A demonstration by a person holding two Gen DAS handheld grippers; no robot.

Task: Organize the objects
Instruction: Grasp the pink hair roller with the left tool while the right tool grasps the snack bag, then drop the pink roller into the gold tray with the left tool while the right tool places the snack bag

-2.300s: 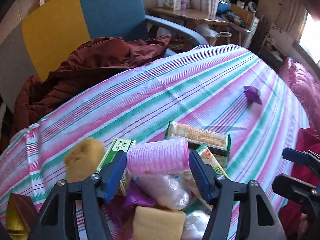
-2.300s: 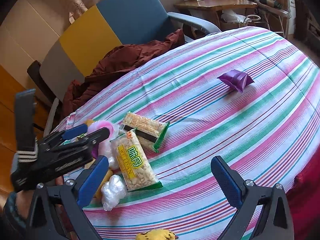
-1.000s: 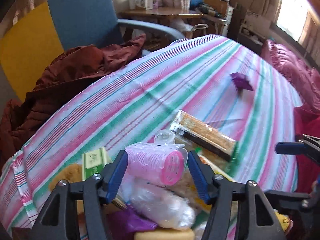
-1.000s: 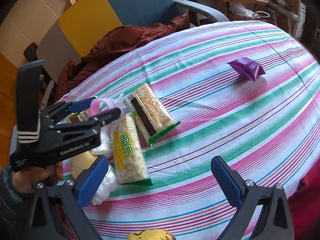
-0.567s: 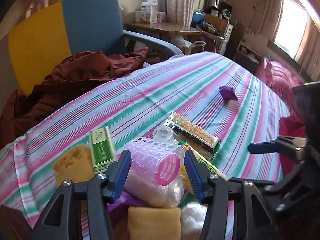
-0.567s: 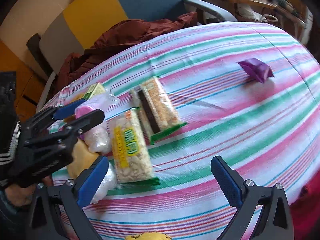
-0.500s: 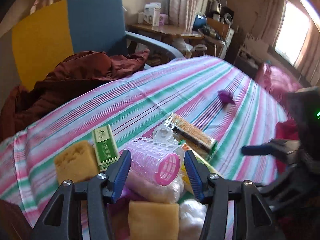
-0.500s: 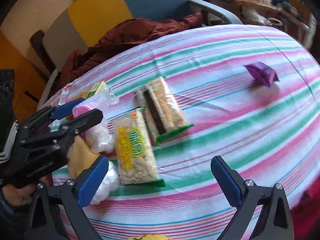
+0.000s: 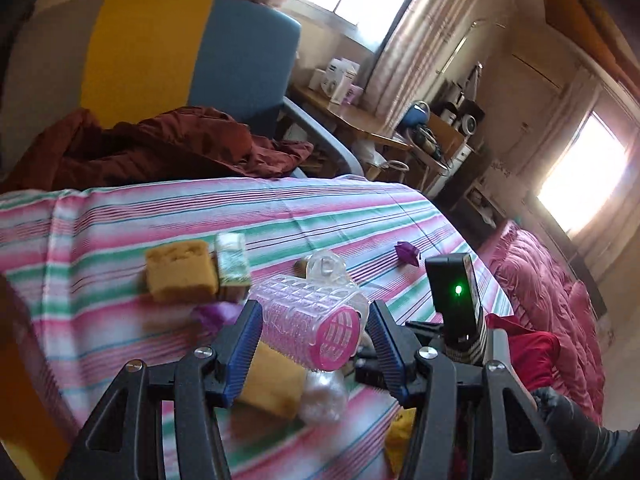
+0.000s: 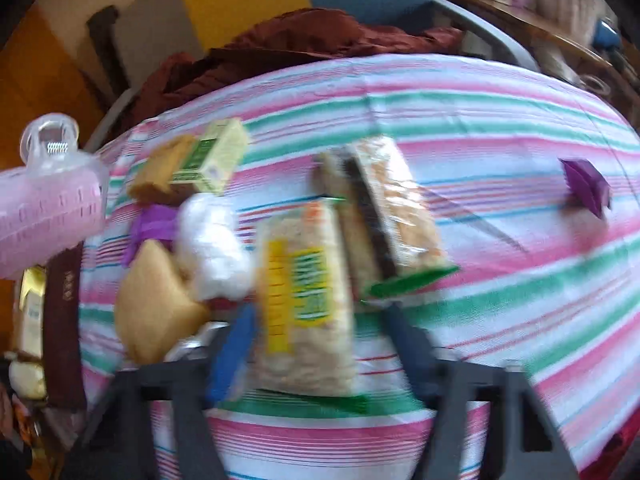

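- Covering the tabletop (image 10: 500, 120): pink, green and white striped cloth, with a dark red garment (image 9: 160, 148) heaped at its far edge on a blue and yellow chair (image 9: 192, 56).
- Gripping pink hair roller (image 9: 310, 322) in left tool (image 9: 312, 344), fingers closed on both sides, roller lifted above the clutter.
- Straddling yellow-label snack bag (image 10: 304, 300) with right tool (image 10: 316, 344), fingers either side; blurred, cannot tell if touching or how wide.
- Lying beside it, touching: second snack pack (image 10: 384, 216) with green edge.
- Sitting near the left edge: tan sponge (image 9: 180, 270) against green box (image 9: 232, 264).
- Resting well apart on the far side: small purple packet (image 10: 586, 186).
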